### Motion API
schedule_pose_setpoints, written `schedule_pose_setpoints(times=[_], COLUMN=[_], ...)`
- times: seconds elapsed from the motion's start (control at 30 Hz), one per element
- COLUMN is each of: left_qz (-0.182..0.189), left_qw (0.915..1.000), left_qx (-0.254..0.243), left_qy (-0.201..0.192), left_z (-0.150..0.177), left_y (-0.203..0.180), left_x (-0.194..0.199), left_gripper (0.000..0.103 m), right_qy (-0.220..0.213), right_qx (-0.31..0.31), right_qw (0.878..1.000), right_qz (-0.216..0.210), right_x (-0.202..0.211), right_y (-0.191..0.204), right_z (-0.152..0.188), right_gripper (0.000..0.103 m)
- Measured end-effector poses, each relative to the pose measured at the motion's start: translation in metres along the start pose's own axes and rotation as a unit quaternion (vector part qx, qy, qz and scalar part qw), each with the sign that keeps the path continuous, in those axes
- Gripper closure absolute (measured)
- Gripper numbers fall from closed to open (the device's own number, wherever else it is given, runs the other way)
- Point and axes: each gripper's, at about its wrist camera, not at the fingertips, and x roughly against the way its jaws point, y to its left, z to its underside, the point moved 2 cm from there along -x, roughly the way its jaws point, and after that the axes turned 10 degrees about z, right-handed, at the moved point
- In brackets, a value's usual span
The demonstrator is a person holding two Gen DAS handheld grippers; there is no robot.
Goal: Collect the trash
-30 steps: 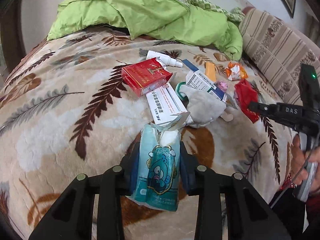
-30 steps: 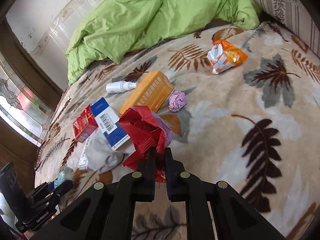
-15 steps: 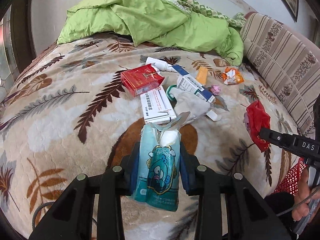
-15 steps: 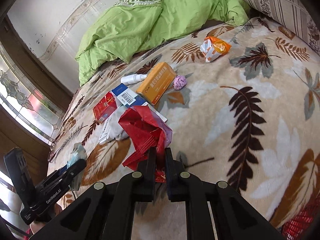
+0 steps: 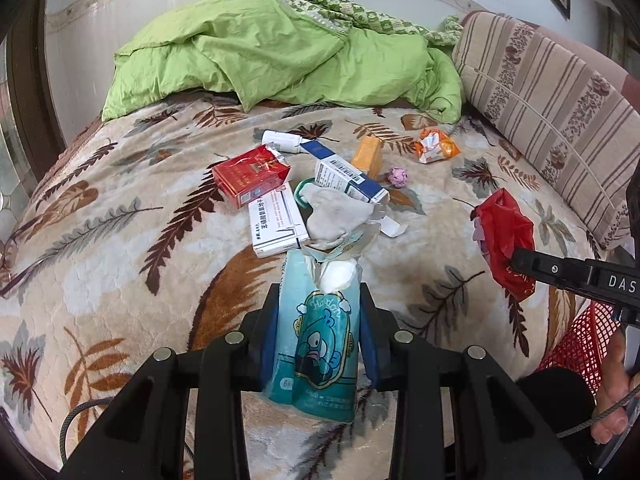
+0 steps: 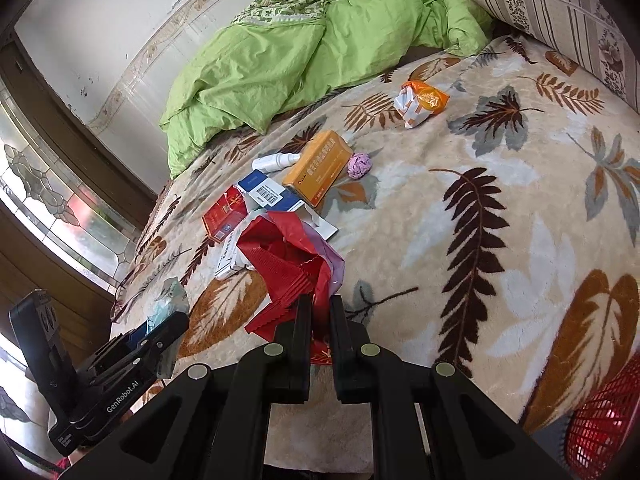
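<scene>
My left gripper point(image 5: 320, 300) is shut on a teal tissue pack point(image 5: 318, 340) with a cartoon print, held above the near edge of the bed. My right gripper point(image 6: 320, 304) is shut on a crumpled red plastic bag point(image 6: 288, 256), which also shows at the right of the left wrist view as the red bag point(image 5: 504, 236). On the leaf-patterned blanket point(image 5: 120, 240) lie a red carton point(image 5: 250, 178), white medicine boxes point(image 5: 276, 224), a grey cloth point(image 5: 336, 216), an orange box point(image 6: 318, 166), a pink paper ball point(image 6: 360, 165) and an orange wrapper point(image 6: 422, 100).
A red mesh basket point(image 6: 604, 436) sits below the bed's near right corner, seen also as the basket point(image 5: 580, 340). A green quilt point(image 5: 280, 56) is bunched at the far end, a striped cushion point(image 5: 552, 104) lines the right side. A hand point(image 5: 616, 392) holds the right gripper's handle.
Both grippers have pulled back and up from the litter pile with their loads. The pile looks farther off, and the red basket has come into view at the lower right.
</scene>
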Motion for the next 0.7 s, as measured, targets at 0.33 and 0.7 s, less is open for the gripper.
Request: schedule_pose_setpoints(times=[0.33, 0.7], left_qz=[-0.03, -0.088], left_qw=[0.9993, 0.9946], left_qx=[-0.012, 0.023], left_qy=[-0.019, -0.05], left_z=[-0.003, -0.013], left_y=[-0.007, 0.025], left_x=[0.011, 0.035], left_gripper=[0.07, 0.07], right_qy=[-0.005, -0.005], right_qx=[-0.001, 0.012], right_qw=[1.0, 1.0], right_qz=[-0.004, -0.013], right_x=[0.013, 0.015], right_y=[0.0, 0.015], right_z=[0.004, 0.005], right_gripper=[0.095, 0.095])
